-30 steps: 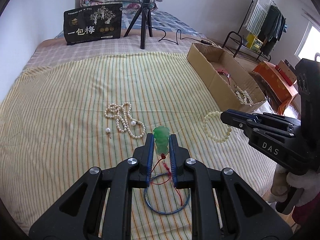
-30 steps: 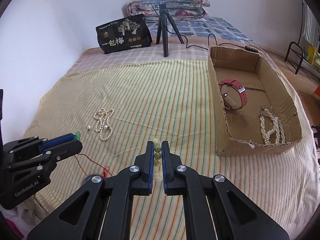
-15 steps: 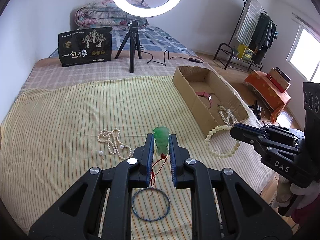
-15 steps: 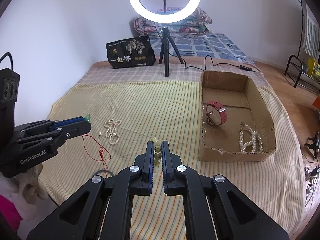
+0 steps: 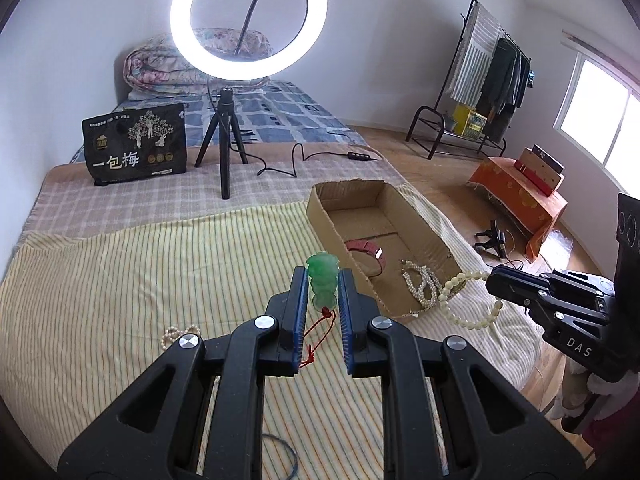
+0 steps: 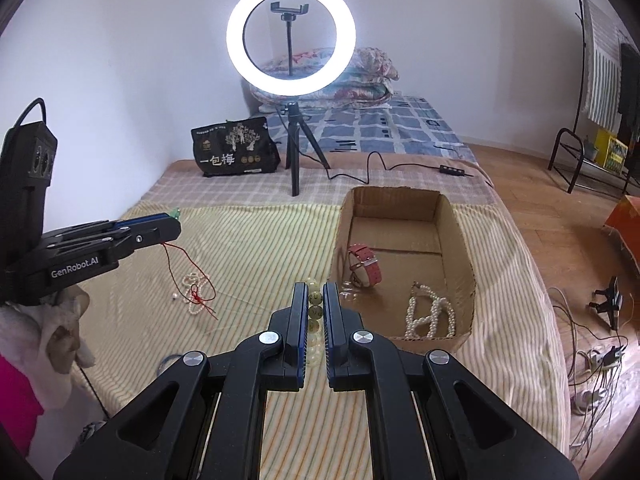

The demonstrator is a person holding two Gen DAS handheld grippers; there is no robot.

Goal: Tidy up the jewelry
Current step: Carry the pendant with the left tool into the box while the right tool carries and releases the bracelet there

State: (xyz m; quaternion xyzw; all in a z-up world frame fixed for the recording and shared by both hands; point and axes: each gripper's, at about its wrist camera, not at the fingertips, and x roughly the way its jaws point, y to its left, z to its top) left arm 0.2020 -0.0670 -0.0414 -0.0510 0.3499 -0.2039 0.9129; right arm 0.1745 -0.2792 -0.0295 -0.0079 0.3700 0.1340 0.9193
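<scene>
Striped bedspread [image 5: 140, 272] below, left claw [image 5: 323, 280] clamping green pendant [image 5: 322, 284] — right claw [image 6: 316, 300] pinching bead bracelet [image 6: 315, 312], both aloft.

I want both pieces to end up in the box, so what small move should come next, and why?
Probably carry the right claw forward and rightward over the cardboard box, then let go. It is shut on the bead bracelet, which hangs clear of the bed close to the box's near wall. The left claw, gripping the green pendant, sits farther from the box.

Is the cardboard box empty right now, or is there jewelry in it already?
Not empty. The open-topped cardboard box already holds a red-strapped watch and a pearl necklace on its floor; the far half is bare.
</scene>
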